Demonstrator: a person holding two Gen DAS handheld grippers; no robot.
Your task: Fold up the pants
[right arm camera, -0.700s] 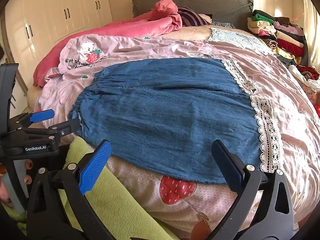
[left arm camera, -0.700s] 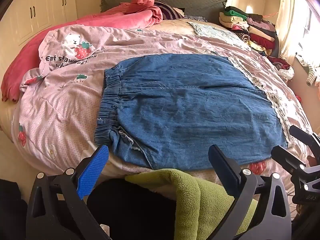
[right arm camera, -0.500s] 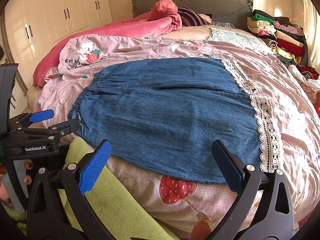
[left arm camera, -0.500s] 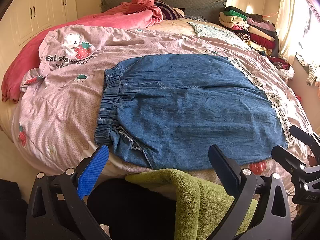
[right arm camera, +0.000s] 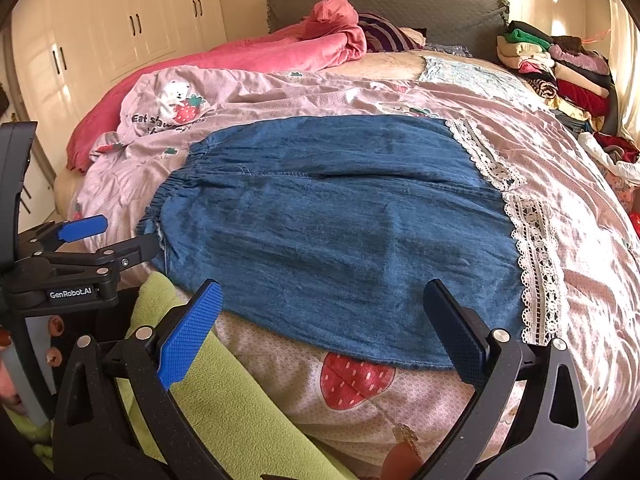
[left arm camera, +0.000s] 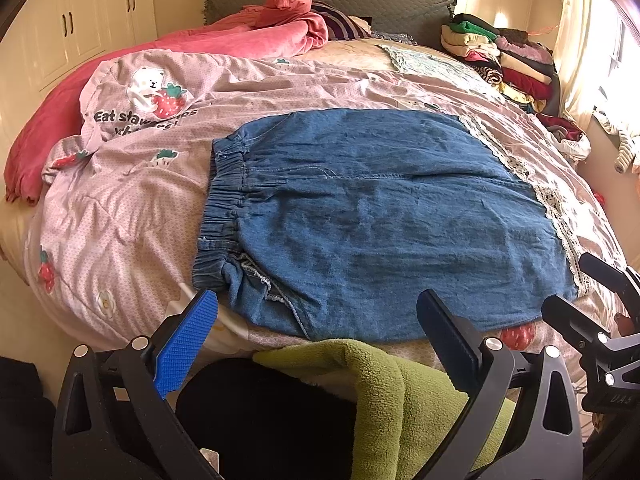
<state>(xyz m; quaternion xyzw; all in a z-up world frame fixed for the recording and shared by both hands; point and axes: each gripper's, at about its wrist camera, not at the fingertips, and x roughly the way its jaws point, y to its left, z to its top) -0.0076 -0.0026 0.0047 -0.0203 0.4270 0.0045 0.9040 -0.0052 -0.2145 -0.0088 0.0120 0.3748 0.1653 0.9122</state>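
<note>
- Pants [left arm camera: 380, 224]: I see the blue denim pants spread flat on the pink quilt [left arm camera: 120, 208], waistband to the left, hem beside a lace strip [right arm camera: 536, 260].
- Left gripper [left arm camera: 316, 328]: I hold it over the near edge of the bed, jaws spread wide, nothing between them.
- Right gripper [right arm camera: 324, 320]: jaws likewise spread, empty, above the hem.
- Green fleece [left arm camera: 392, 392]: lies below both grippers.

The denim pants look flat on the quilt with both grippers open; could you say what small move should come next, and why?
Probably lower the left gripper onto the near waistband corner of the denim pants and close. Both it and the right gripper hover open and empty short of the near edge, and no fold has begun.
</note>
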